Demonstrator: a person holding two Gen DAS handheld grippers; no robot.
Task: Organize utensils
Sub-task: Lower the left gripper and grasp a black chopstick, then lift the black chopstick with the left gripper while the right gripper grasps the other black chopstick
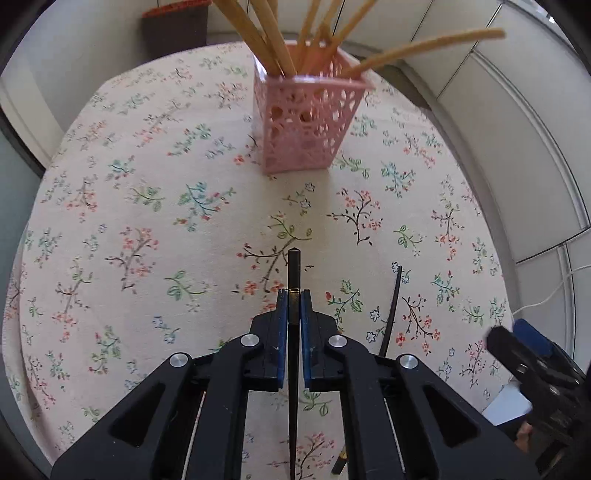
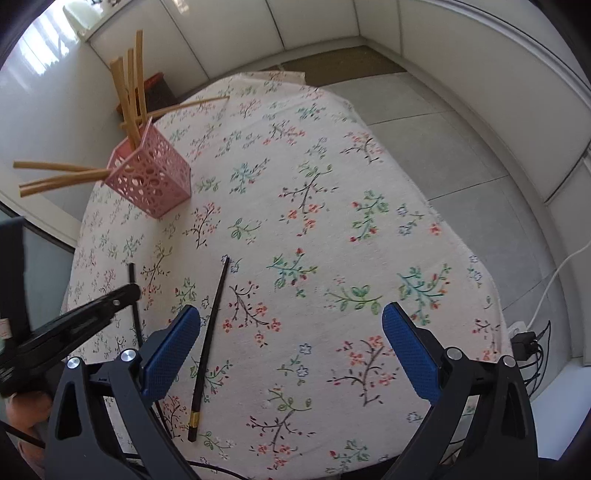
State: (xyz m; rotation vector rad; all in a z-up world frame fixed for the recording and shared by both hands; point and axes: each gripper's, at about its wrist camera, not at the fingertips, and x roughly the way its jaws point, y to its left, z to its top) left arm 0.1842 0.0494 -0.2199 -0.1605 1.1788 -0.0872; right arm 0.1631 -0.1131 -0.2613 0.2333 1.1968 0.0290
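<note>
the left gripper (image 1: 294, 295) is clamped on a black chopstick (image 1: 294, 273), its blue pads pressed to either side of the stick above the floral tablecloth (image 1: 166, 206); the right gripper (image 2: 291, 354) hangs with jaws wide and nothing between them, a second black chopstick (image 2: 208, 343) lying flat on the cloth just beside its left pad; farther back stands a pink perforated holder (image 1: 306, 122), upright, filled with wooden chopsticks (image 1: 258, 33) that fan outward
</note>
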